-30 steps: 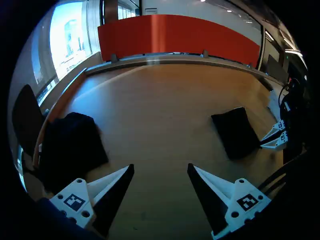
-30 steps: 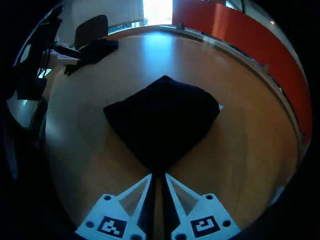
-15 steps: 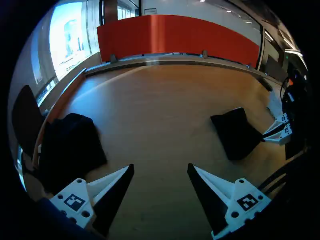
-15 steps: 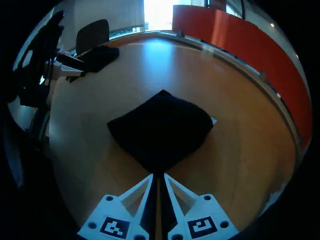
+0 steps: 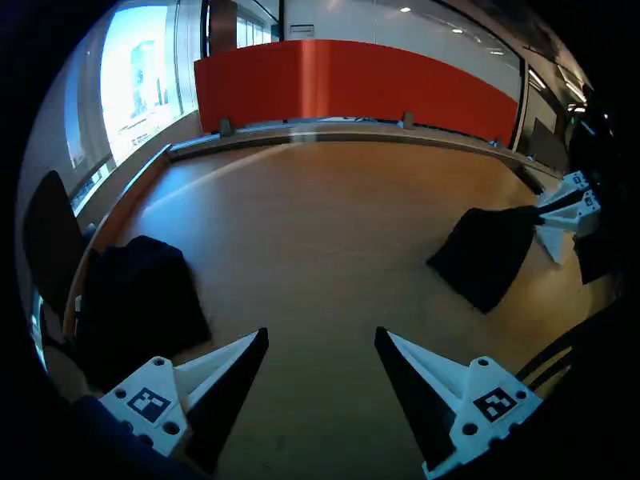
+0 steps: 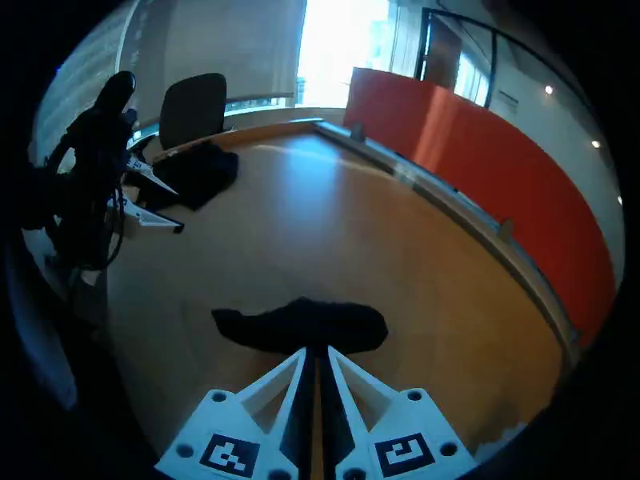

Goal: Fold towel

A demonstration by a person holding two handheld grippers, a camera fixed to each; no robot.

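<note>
Wooden table [image 5: 320, 224]; one black towel [image 5: 484, 256] tight in right claw [image 6: 317, 352], one dark cloth heap [image 5: 140, 296], left claw [image 5: 320, 332] wide.

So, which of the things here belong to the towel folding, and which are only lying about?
For the job:
- black towel, pinched by the shut right gripper and lifted at one edge
- left gripper, open, holding nothing
- wooden table under the towel

Lying about:
- dark cloth pile near the table edge
- office chair
- red partition
</note>
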